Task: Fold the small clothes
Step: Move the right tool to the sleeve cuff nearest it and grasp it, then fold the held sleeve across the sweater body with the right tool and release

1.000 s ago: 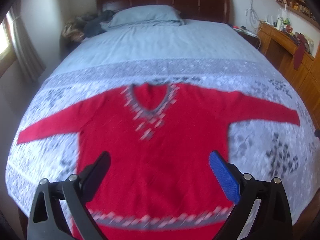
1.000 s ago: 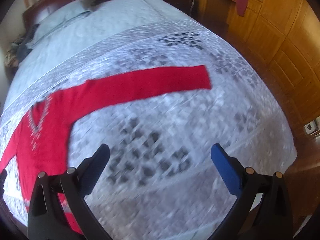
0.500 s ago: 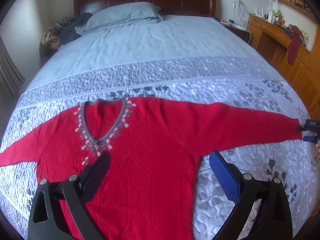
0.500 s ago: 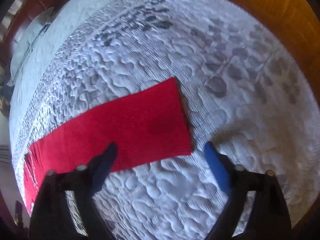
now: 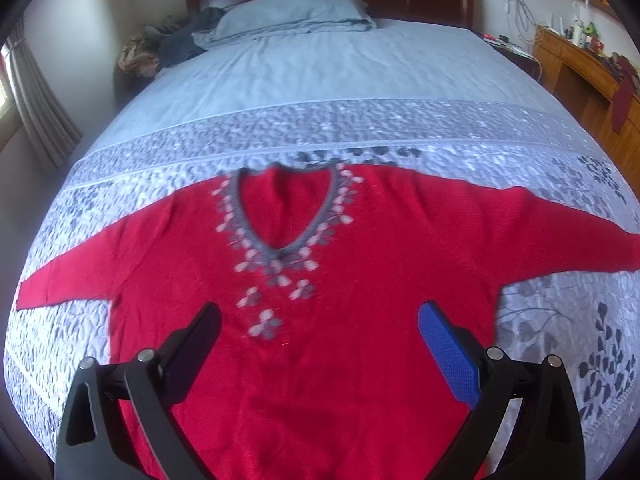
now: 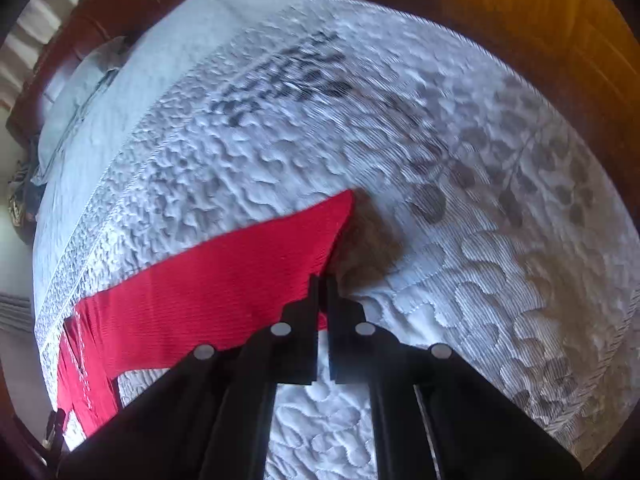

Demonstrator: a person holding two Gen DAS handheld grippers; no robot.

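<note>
Red sweater spread flat on the bed, right claw pinched on a sleeve end.

The sweater (image 5: 328, 320) lies face up across the quilt (image 5: 360, 136), V-neck toward the pillow (image 5: 292, 12), both sleeves stretched out to the sides. The left gripper (image 5: 320, 340) hangs over the chest with its jaws wide apart and nothing between them; the black finger (image 5: 192, 344) and the blue pad (image 5: 448, 352) stand over the red knit, apart from it as far as the blur lets me tell. In the right wrist view the right gripper (image 6: 322, 284) is closed at the lower corner of the sleeve (image 6: 224, 276) cuff, the fabric's edge caught between the tips, with the cuff lifted slightly off the quilt beside it. A wooden cabinet (image 5: 580, 68) stands to the right of the bed.
</note>
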